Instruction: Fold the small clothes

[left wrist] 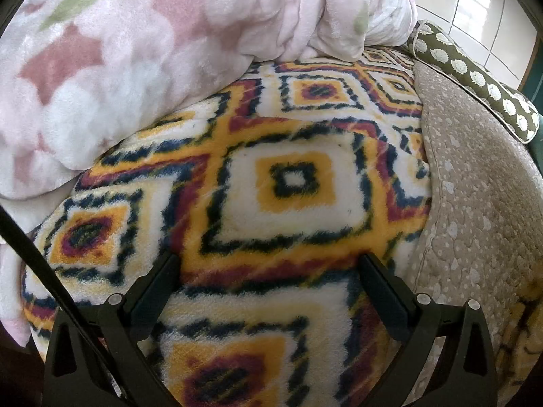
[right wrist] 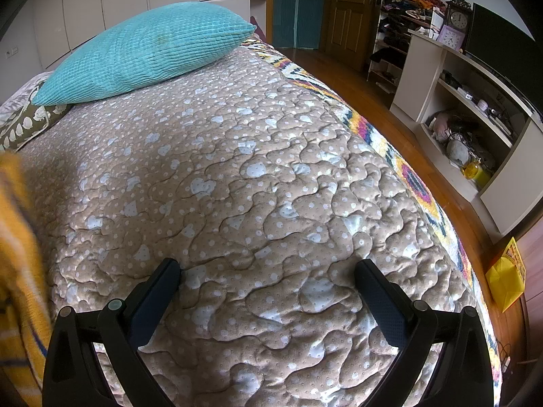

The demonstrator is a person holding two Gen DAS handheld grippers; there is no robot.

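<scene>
My left gripper (left wrist: 269, 261) stands open just above a fleece blanket (left wrist: 292, 183) with yellow, red and dark diamond patterns; nothing is between its fingers. My right gripper (right wrist: 268, 266) is also open and empty, hovering over a beige quilted bedspread (right wrist: 237, 176) with white hearts and dots. A blurred yellow cloth (right wrist: 17, 237) hangs at the left edge of the right wrist view; what it is I cannot tell. No small garment shows clearly in either view.
A pink and white fleece blanket (left wrist: 118, 61) is heaped at the back left. A teal pillow (right wrist: 146, 51) and an olive patterned cushion (left wrist: 475, 74) lie on the bed. To the right are wooden floor (right wrist: 380, 101), a shelf unit (right wrist: 468, 118) and a yellow bag (right wrist: 505, 278).
</scene>
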